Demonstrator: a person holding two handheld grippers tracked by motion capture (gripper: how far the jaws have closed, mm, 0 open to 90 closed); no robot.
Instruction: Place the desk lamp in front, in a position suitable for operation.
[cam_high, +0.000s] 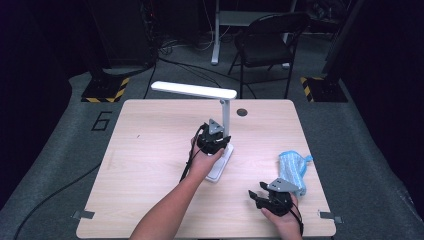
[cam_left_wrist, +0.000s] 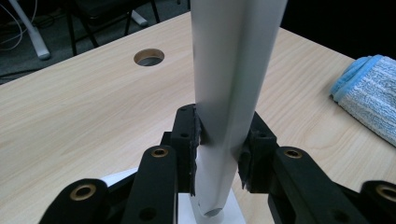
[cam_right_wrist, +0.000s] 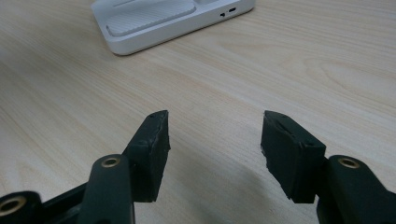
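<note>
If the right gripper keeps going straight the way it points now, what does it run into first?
Probably the lamp base. The right gripper is open and empty, with bare table ahead, then the white base at the top of its view. Depth is unclear, so it could graze the tabletop first.

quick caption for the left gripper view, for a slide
Left gripper shut on the white lamp post just above its base, with a blue cloth lying on the wooden table.

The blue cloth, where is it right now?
In the high view the blue cloth lies near the table's right edge, just beyond the right gripper, right of the lamp.
</note>
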